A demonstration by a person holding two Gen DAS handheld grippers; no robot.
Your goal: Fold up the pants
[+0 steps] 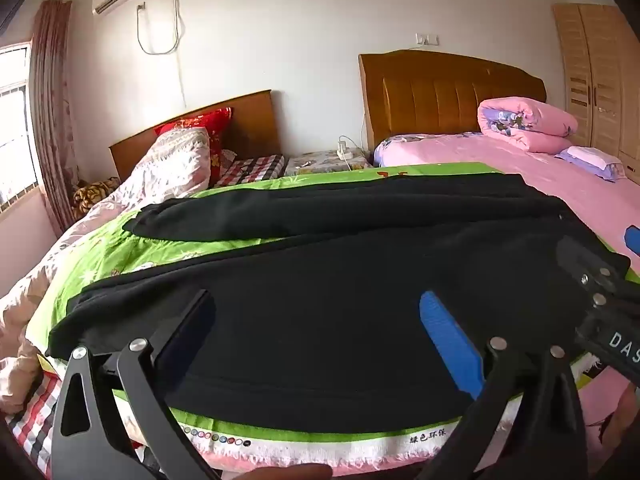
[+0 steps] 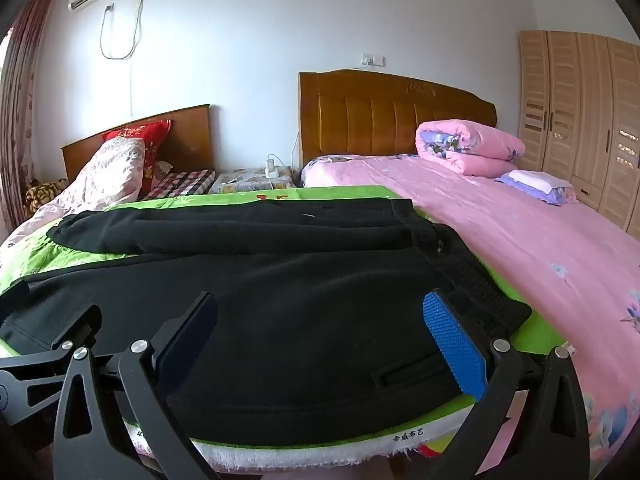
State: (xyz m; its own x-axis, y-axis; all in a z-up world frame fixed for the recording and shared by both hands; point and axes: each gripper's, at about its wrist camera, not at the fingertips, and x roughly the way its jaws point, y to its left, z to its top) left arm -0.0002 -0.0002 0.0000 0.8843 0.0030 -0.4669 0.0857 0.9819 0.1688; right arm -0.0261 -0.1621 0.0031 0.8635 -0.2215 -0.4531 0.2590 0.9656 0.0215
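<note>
1. Black fleece pants [image 1: 320,264] lie spread flat on a bright green printed cloth [image 1: 120,248] over the near edge of a bed. The two legs run to the left, the far one drawn a little apart from the near one.
2. Only the right wrist view shows the ribbed waistband [image 2: 476,280] clearly, at the right end, and a slit pocket [image 2: 408,372] near the front edge.
3. Only the left wrist view shows the other tool at the right edge, over the waist end of the pants.
4. The left hand-held gripper [image 1: 320,340] hovers over the near leg, jaws spread wide, nothing between them.
5. The right hand-held gripper [image 2: 320,344] hangs likewise over the hip area, jaws wide apart and empty.
6. Count: one pair of pants, two grippers, two wooden headboards, one folded pink quilt [image 2: 468,152], one red pillow [image 2: 140,140].
</note>
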